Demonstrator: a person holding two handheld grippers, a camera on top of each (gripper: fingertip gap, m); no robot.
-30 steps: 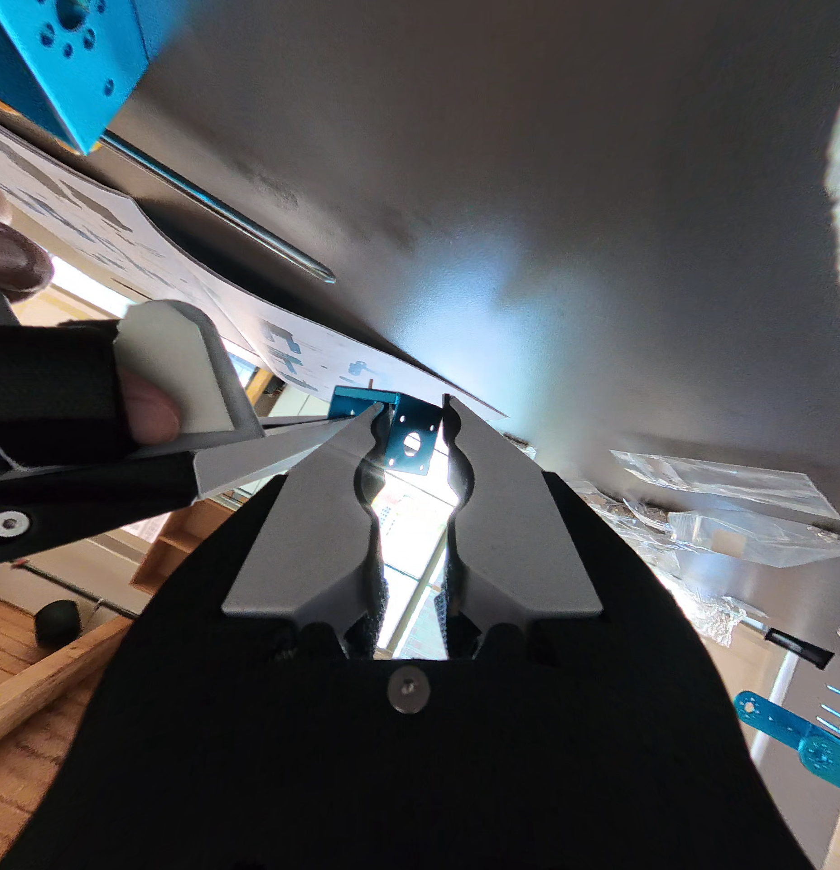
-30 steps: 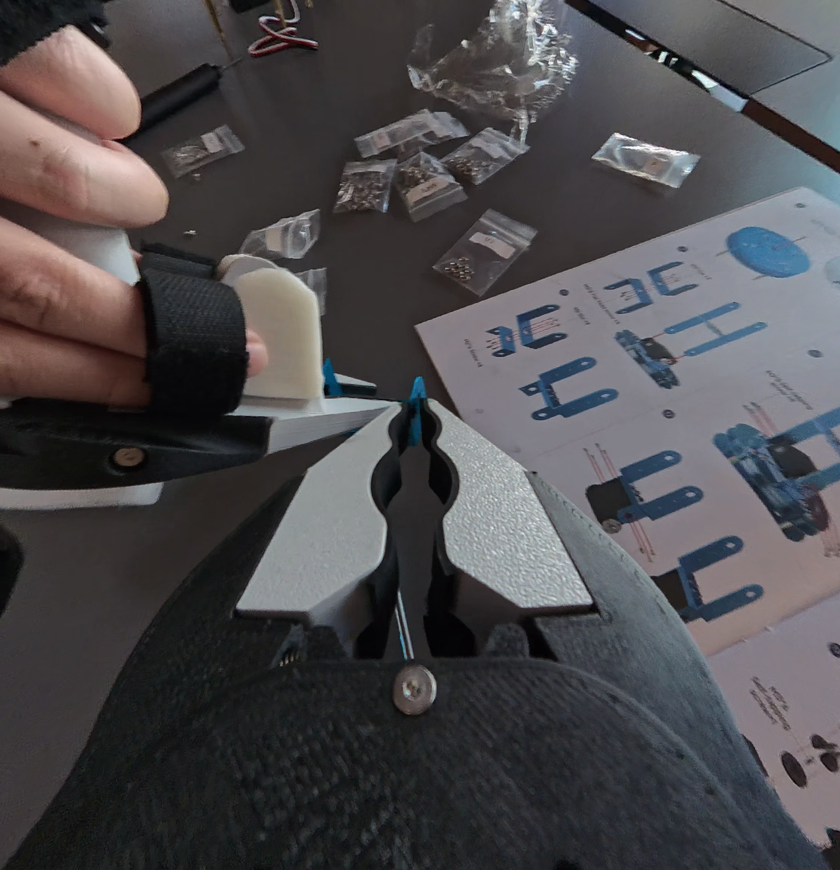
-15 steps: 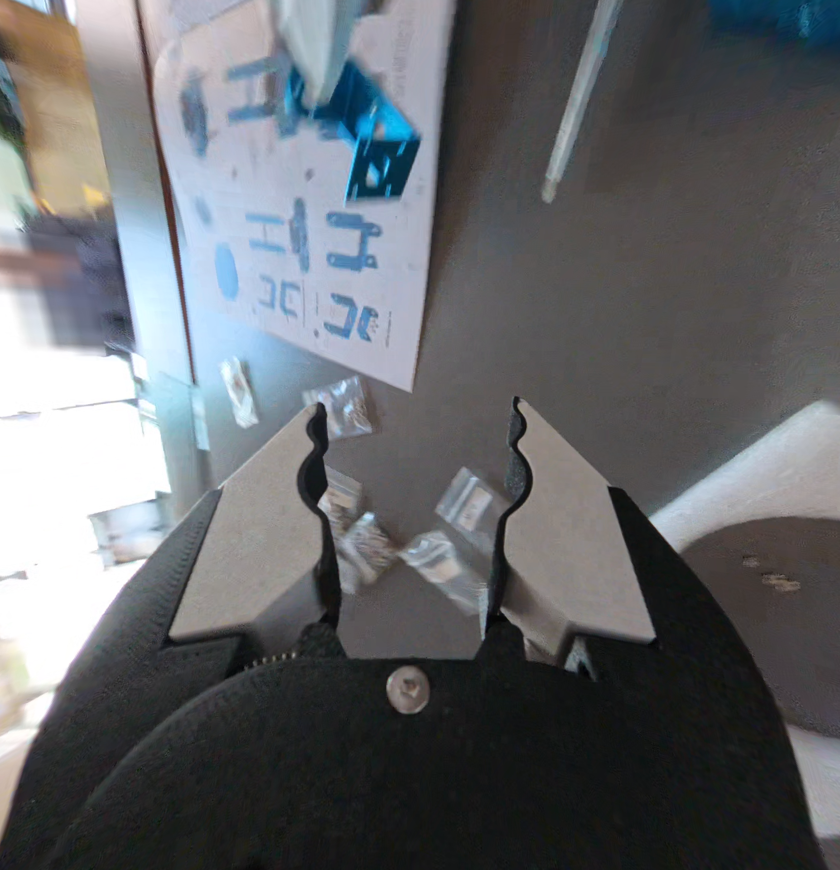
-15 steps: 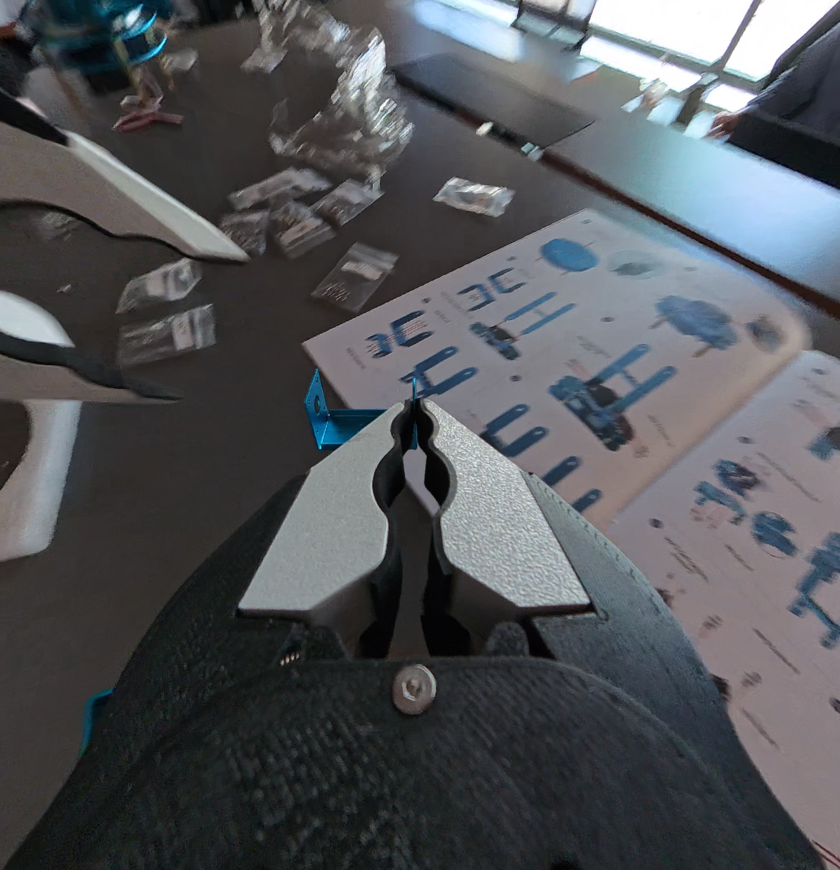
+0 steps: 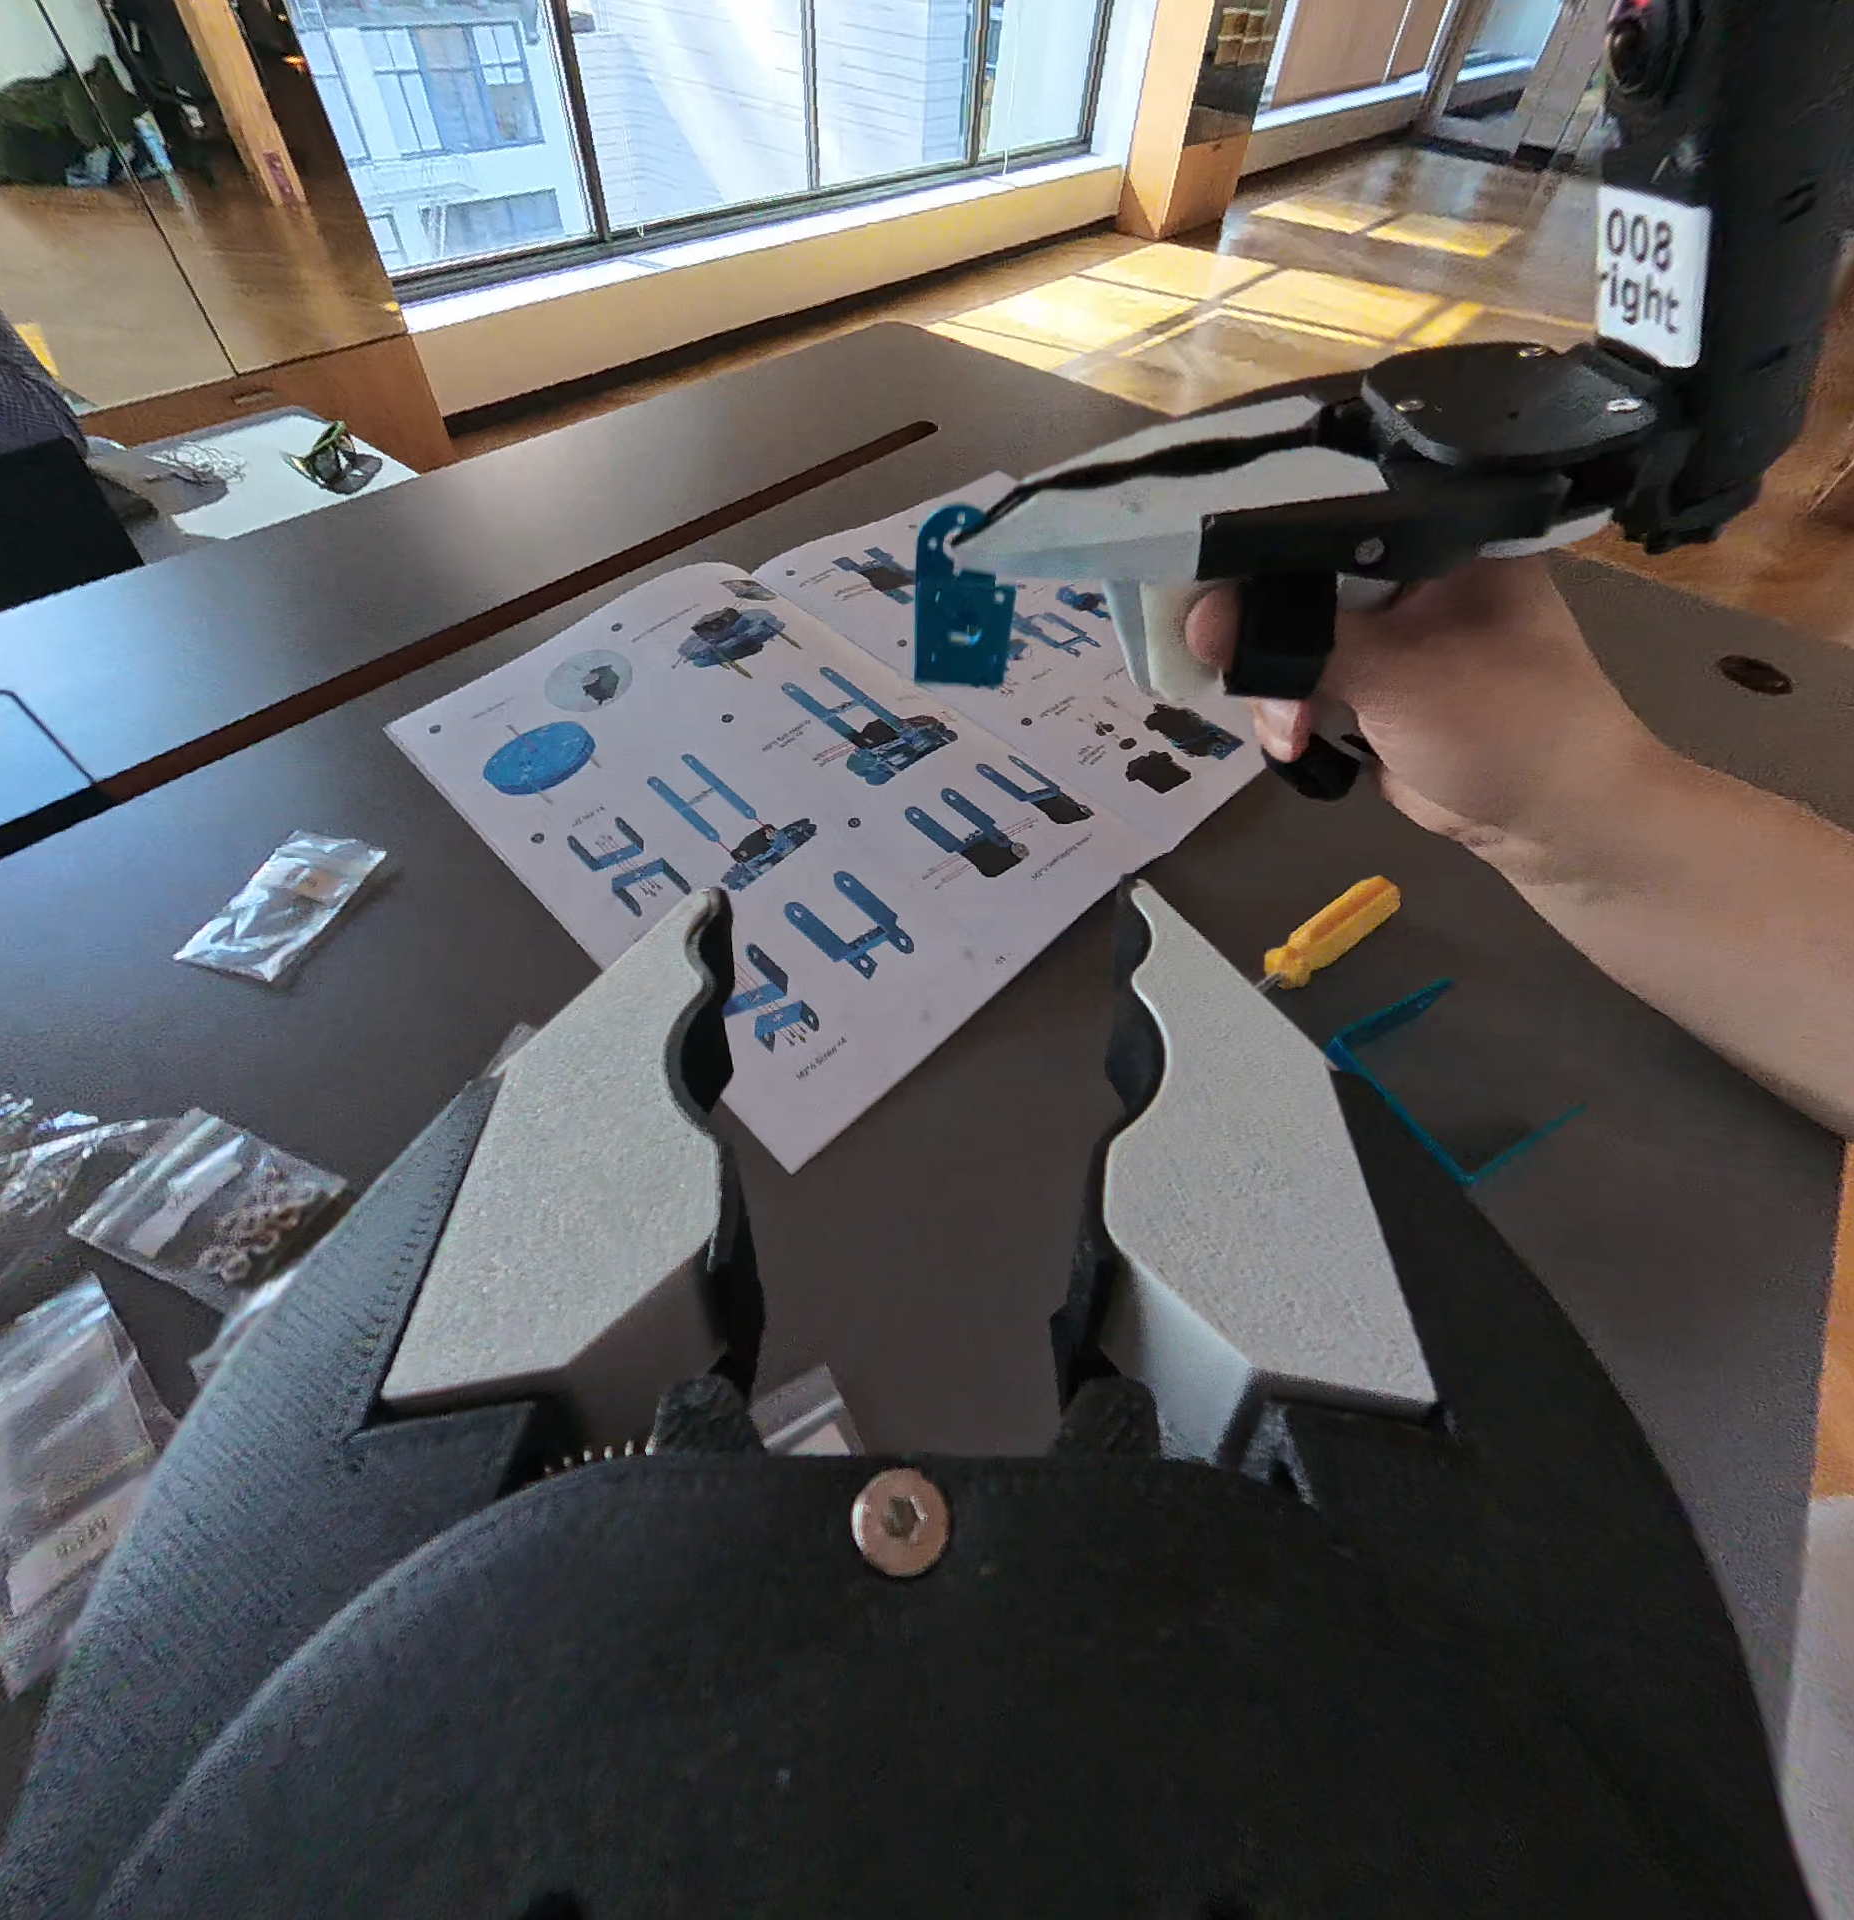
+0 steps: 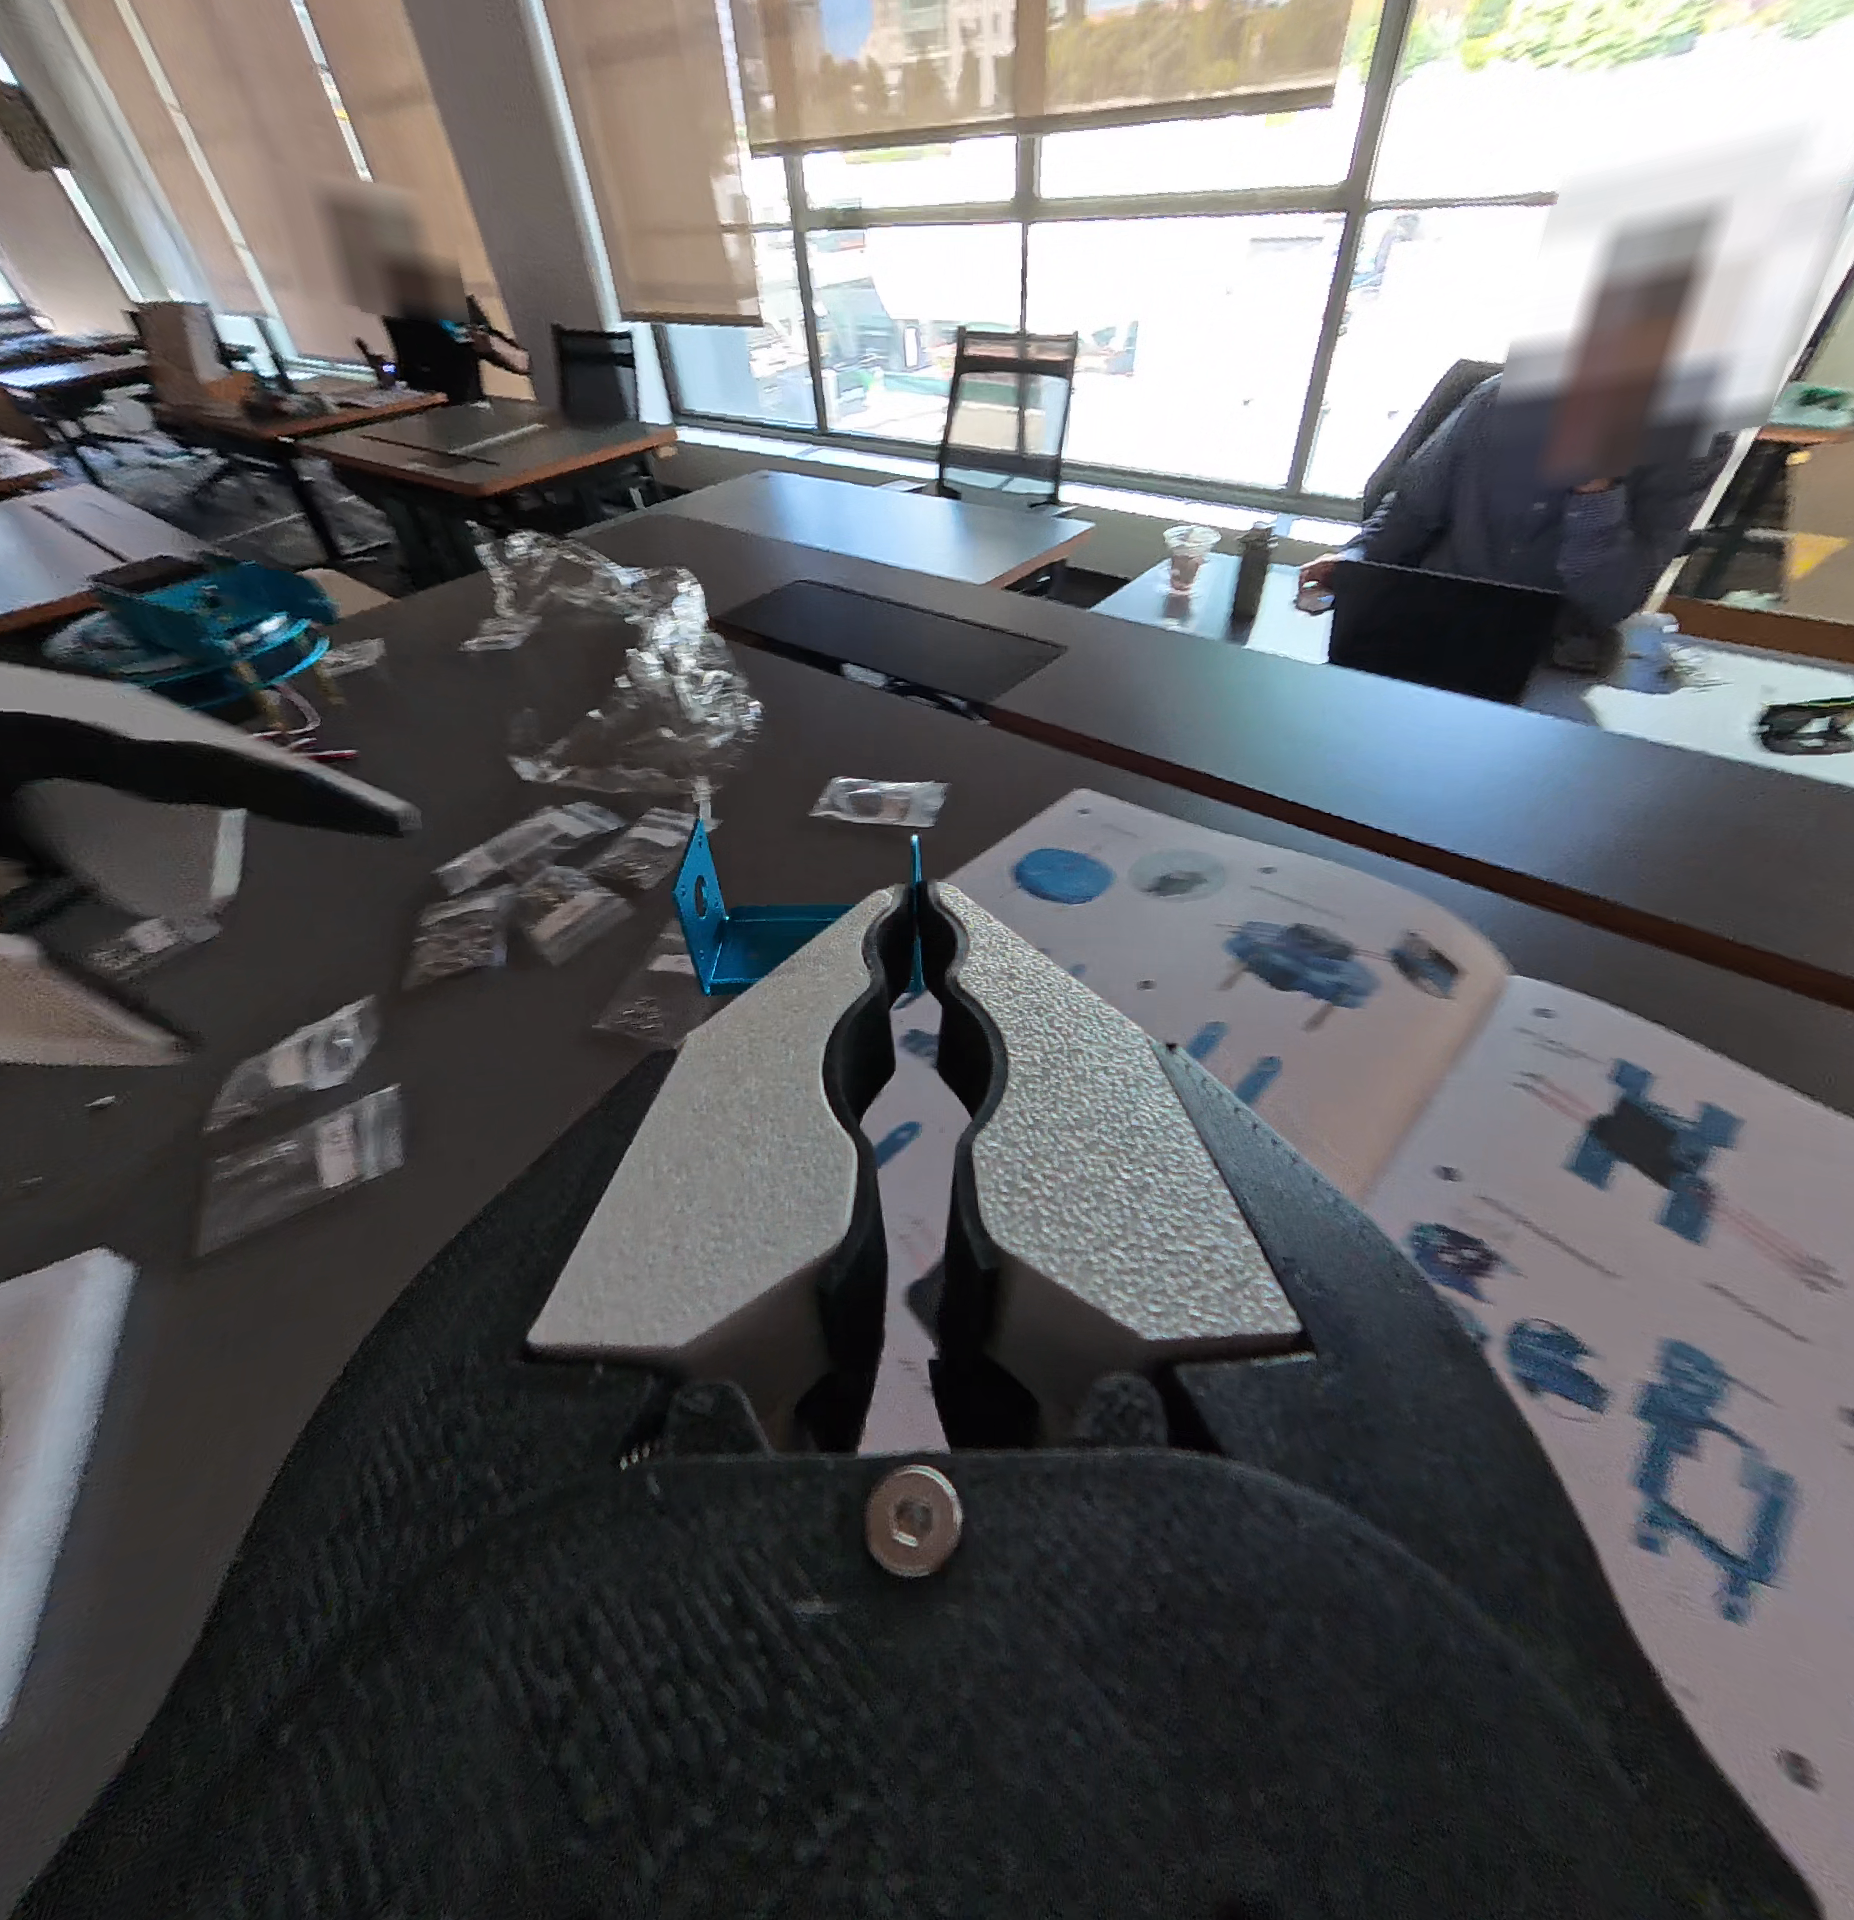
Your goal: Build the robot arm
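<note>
Pinching a blue metal bracket [image 5: 959, 608] at its rounded top tab, your right claw [image 5: 967, 535] holds it in the air above the open instruction booklet [image 5: 798, 821], jaws closed thin on the plate. The bracket is U-shaped, perforated, with its long axis hanging roughly vertical in the left wrist view; from the right wrist view its base runs leftward from your right claw to an upright end plate [image 6: 699, 899]. Your left claw [image 5: 923, 914] is spread wide and holds nothing, hovering over the dark matte counter [image 5: 175, 644] near the booklet's front edge. One yellow-handled screwdriver [image 5: 1328, 925] lies beside a second, larger blue bracket [image 5: 1442, 1091], thin-walled and angular. Several small clear plastic bags [image 5: 279, 904] of hardware lie to your left; exact count unclear.
</note>
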